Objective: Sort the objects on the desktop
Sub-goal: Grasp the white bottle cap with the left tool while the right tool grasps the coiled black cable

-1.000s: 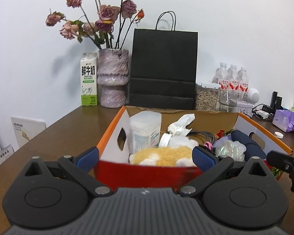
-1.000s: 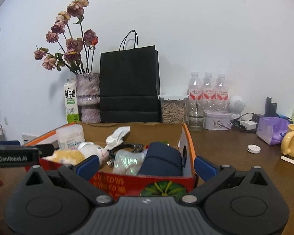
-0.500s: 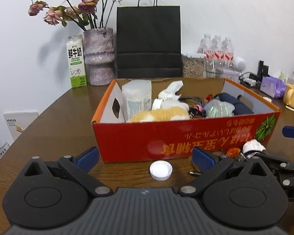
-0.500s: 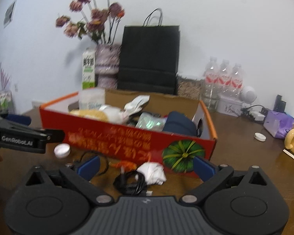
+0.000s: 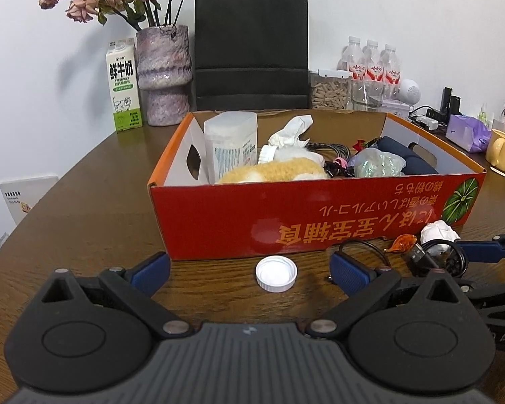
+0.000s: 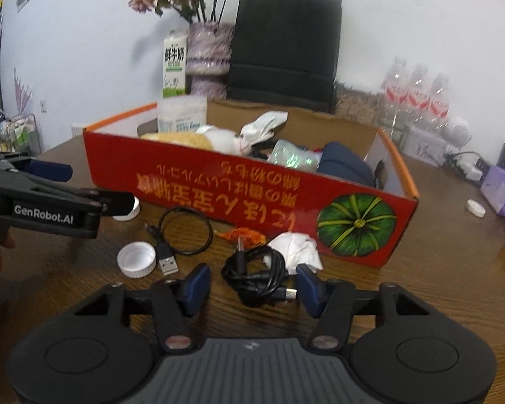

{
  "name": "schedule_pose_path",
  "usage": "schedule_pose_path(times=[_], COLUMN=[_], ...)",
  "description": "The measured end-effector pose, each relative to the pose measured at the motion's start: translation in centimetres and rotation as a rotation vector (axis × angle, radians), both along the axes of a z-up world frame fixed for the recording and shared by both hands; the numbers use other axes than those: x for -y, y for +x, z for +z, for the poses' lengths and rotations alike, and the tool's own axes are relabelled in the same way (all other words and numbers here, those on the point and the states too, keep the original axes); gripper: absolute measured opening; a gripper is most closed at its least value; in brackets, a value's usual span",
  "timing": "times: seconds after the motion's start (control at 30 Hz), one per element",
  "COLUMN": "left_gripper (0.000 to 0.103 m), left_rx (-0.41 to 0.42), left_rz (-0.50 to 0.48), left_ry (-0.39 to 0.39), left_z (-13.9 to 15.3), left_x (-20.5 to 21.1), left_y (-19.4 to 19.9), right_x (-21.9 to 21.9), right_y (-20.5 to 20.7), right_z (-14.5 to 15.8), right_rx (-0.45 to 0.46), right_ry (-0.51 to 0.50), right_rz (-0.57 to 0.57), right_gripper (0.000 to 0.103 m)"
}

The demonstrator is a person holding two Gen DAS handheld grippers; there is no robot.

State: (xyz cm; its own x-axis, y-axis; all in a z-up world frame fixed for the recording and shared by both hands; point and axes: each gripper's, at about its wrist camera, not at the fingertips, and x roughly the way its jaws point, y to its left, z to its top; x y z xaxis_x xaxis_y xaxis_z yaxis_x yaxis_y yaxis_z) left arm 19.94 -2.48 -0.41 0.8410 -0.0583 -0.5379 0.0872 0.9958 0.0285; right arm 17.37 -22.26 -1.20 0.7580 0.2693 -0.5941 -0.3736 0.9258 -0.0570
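Right wrist: right gripper [image 6: 252,286] spread around black cable [image 6: 257,276].

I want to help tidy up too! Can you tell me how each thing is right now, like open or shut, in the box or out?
left gripper: open, holding nothing, white cap between its fingers.
right gripper: open, around the bundled black cable.
red box: open-topped, holding many things.
white cap: loose on the table, hollow side up.
bundled black cable: coiled, on the table.
crumpled tissue: balled up, outside the box.
black bag: standing upright.
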Motion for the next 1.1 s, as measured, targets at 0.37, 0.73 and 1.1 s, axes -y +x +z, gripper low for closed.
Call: schedule_pose_path(times=[0.37,0.73,1.1], left_gripper=[0.103,0.073,0.039], left_rx=[-0.03,-0.075,-0.074], left_rz=[-0.006,-0.031,-0.034], left_ry=[-0.013,-0.064,-0.06], left_z=[-0.5,-1.0,-0.9], left_x=[-0.1,-0.4,-0.2], left_y=[0.7,1.3,1.4], right_x=[0.3,0.6,0.5], right_y=[0.9,1.1,1.1], right_z=[-0.1,0.0,0.0], right_rx=[-0.03,-0.034,-0.034], right_ry=[0.058,0.074,0.07], right_rz=[0.012,-0.01,-0.009], right_gripper=[0.046,0.045,0.045])
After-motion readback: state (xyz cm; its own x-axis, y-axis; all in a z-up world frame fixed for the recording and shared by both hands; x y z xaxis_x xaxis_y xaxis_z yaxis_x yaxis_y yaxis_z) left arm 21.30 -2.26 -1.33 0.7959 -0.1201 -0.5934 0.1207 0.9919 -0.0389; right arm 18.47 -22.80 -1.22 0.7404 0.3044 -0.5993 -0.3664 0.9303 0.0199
